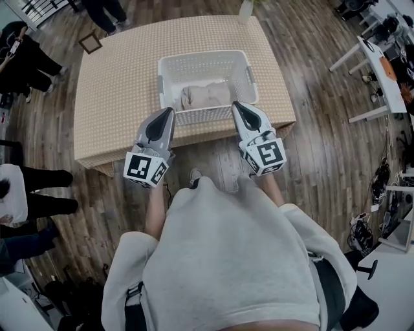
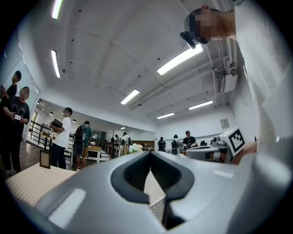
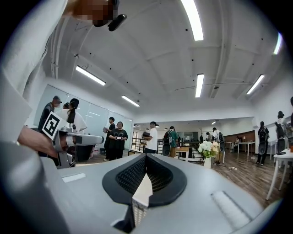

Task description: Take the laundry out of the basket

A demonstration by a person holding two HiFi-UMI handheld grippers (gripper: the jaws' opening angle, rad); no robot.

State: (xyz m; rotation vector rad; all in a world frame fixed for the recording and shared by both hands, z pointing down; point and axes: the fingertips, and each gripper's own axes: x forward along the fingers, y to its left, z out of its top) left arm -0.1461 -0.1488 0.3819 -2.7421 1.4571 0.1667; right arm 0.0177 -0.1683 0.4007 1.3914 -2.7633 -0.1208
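A white slatted laundry basket [image 1: 202, 58] stands on the beige woven table [image 1: 116, 84]. A folded beige piece of laundry [image 1: 206, 95] lies inside, toward the near wall. My left gripper [image 1: 170, 111] hovers at the basket's near left corner, shut and empty. At the near right corner hangs my right gripper [image 1: 236, 105], also shut with nothing in it. Both point away from me, toward the basket. In the left gripper view the jaws [image 2: 150, 168] meet along a seam. The right gripper view shows the same for that gripper [image 3: 145, 172], with the basket's lattice just below.
A vase of flowers [image 1: 245, 10] stands at the table's far edge. On the floor beyond the far left corner lies a picture frame [image 1: 90, 42]. People [image 1: 32, 61] stand to the left, and white desks [image 1: 375, 58] fill the right side.
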